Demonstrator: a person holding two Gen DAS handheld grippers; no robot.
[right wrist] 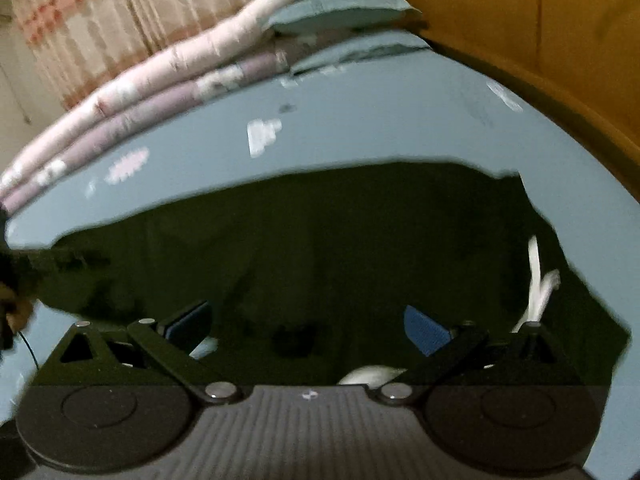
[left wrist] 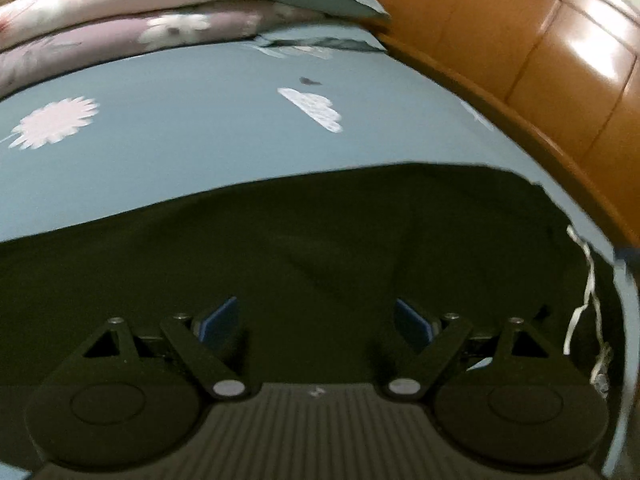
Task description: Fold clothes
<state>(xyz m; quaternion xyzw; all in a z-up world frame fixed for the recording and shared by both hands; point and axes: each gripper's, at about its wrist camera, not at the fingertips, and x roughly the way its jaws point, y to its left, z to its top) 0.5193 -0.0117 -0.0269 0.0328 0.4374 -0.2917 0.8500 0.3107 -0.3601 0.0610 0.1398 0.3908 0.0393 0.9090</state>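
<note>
Just ahead of the left hand-held gripper (left wrist: pixel 316 320) and the right hand-held gripper (right wrist: pixel 308 326), both with jaws apart and empty, a dark garment (left wrist: pixel 320 232) lies spread on the bed (left wrist: pixel 180 128), white drawstring (left wrist: pixel 588 300) to their right. Whichever fold comes, pinch only an outer edge, both grips level, and keep the cord tucked clear.

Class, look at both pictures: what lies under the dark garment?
The dark garment lies spread on a blue bedsheet printed with pale flowers, which shows around its far edge. Whatever sits directly beneath the cloth is covered. A white drawstring lies at its right edge.
</note>
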